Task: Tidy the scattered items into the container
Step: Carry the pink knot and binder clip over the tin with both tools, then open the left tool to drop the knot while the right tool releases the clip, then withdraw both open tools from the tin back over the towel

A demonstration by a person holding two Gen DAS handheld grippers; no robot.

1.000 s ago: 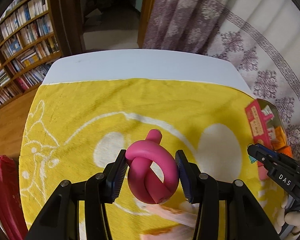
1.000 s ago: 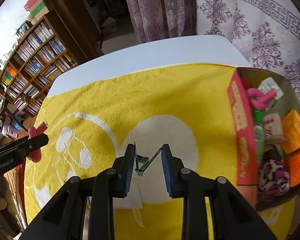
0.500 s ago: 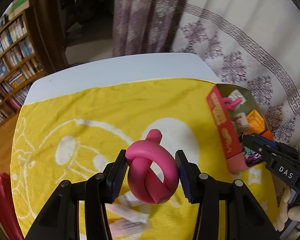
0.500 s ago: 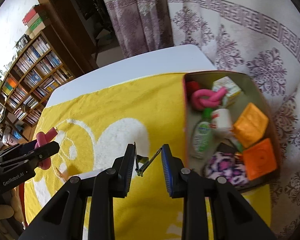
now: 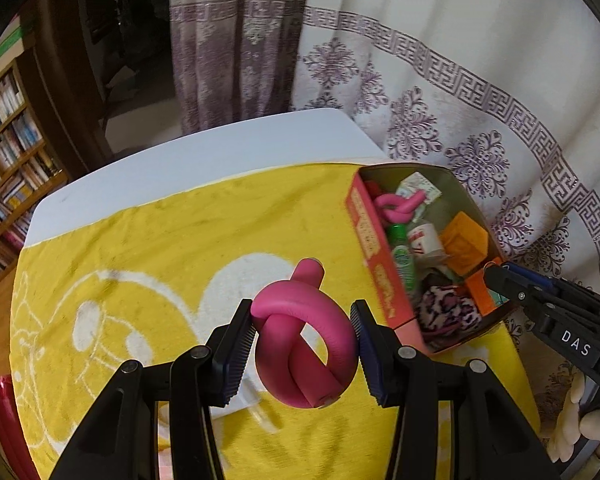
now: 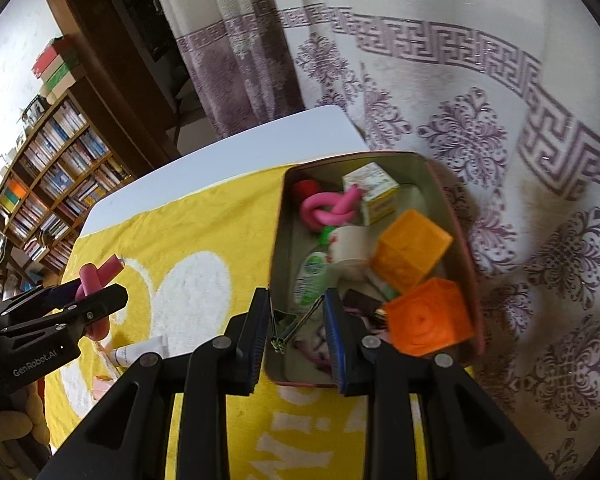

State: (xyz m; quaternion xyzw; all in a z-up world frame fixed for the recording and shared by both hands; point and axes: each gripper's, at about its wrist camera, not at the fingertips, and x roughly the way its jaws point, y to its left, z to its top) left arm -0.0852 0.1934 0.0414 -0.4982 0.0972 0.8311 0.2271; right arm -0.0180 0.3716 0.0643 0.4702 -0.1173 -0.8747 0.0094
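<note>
I am carrying two things at once. My left gripper (image 5: 303, 342) is clenching a pink foam knot (image 5: 304, 344) between its ribbed pads, the loop squeezed from both sides and one stub end poking up and away from me. It is hanging above the yellow towel (image 5: 180, 248), clear of the cloth, with the container (image 5: 374, 264) off to its right.

My right gripper (image 6: 298, 334) is pinching a small metal binder clip (image 6: 288, 326) — its wire arms are spanning the gap from one pad to the other, so the jaws are closed on it and not on each other. It is hovering over the near left corner of the container, a pink-sided tin resting on the towel near the white table's (image 6: 220, 160) far right corner, by the patterned curtain (image 6: 480, 128).

The tin is already holding a second pink knot (image 6: 328, 210), a green bottle (image 6: 310, 280), a white roll (image 6: 350, 246), a small printed box (image 6: 374, 192), two orange cubes (image 6: 412, 256) and a leopard-print scrunchie (image 5: 446, 308).

Lying loose on the towel, near the left gripper in the right wrist view, is a small white tube (image 6: 140, 350) — I cannot tell what the pale pink scrap just beside it is.
</note>
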